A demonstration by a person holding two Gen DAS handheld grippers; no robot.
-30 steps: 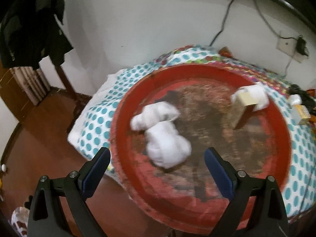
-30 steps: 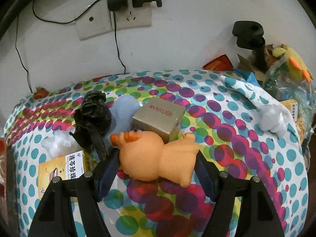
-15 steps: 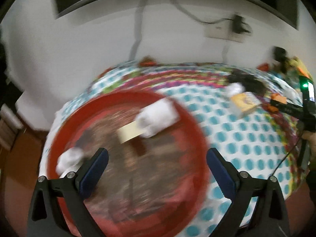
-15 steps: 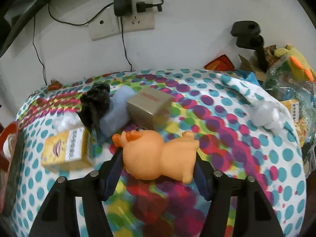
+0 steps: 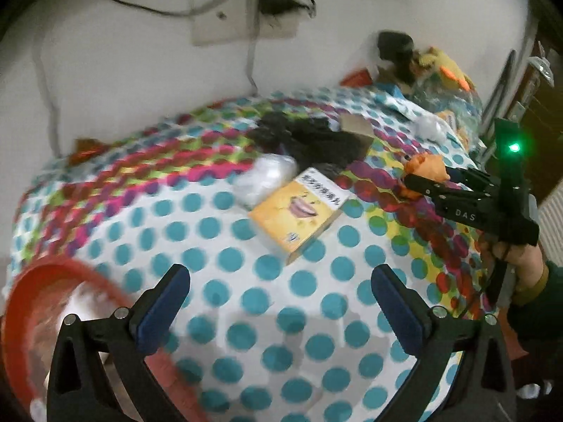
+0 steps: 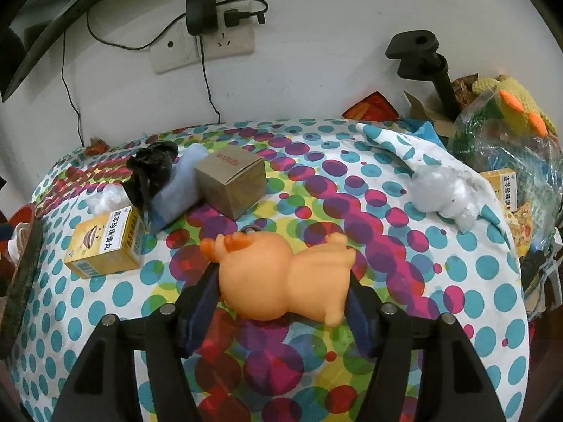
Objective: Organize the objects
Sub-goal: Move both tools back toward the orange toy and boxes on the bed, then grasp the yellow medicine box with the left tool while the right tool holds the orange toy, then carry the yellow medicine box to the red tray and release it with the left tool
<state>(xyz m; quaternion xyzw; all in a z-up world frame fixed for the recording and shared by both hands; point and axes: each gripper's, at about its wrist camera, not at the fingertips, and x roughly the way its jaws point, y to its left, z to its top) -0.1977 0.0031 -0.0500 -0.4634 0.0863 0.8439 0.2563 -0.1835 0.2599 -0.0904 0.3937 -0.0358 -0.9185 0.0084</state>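
Left wrist view, left gripper [image 5: 279, 302]: jaws spread wide and have just been opening further, with nothing between them, only dotted tablecloth [image 5: 246, 246] below.
Left wrist view, nearest target: yellow medicine box [image 5: 299, 212] lies flat ahead of the fingers, touching a crumpled white wad [image 5: 264, 176] on its far side.
Left wrist view, drop-off: red tray [image 5: 38, 313] shows at the lower left, blurred.
Left wrist view, advice: line both pads up on the box's long sides, clear of the wad, before closing.
Right wrist view, right gripper [image 6: 283, 295]: pads press on the orange rubber toy [image 6: 281, 277], held sideways above the cloth.
Right wrist view, surroundings: brown carton [image 6: 230, 183], black bag [image 6: 151, 168] and another white wad [image 6: 443, 193] sit beyond.
Right wrist view, advice: the toy looks soft, so I'd keep the squeeze steady and carry it toward the tray without brushing the box.
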